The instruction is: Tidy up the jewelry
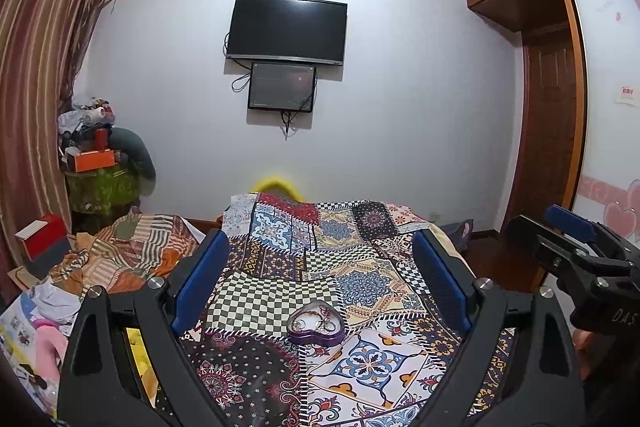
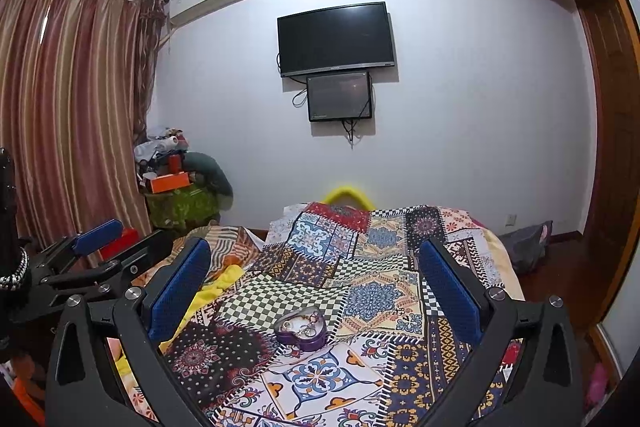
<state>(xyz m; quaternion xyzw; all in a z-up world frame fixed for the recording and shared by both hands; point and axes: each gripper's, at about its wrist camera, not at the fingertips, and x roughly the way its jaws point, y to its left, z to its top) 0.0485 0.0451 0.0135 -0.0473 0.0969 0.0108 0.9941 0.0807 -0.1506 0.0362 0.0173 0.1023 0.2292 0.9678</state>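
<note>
A purple heart-shaped jewelry box (image 1: pixel 316 325) sits open on the patchwork bedspread (image 1: pixel 372 283), with rings and a chain inside it. My left gripper (image 1: pixel 320 279) hovers above the bed, open, its blue pads wide on either side of the box and nothing between them. In the right wrist view the same box (image 2: pixel 301 327) lies between the spread fingers of my right gripper (image 2: pixel 316 279), also open and empty. The right gripper (image 1: pixel 576 239) shows at the right edge of the left wrist view; the left gripper (image 2: pixel 104 243) shows at the left of the right wrist view.
A striped quilt (image 1: pixel 120 251) is crumpled on the bed's left side. A cluttered stand with an orange box (image 1: pixel 92 159) is by the curtain (image 1: pixel 32 87). A TV (image 1: pixel 286 29) hangs on the far wall. A wooden wardrobe and door (image 1: pixel 548 107) stand right.
</note>
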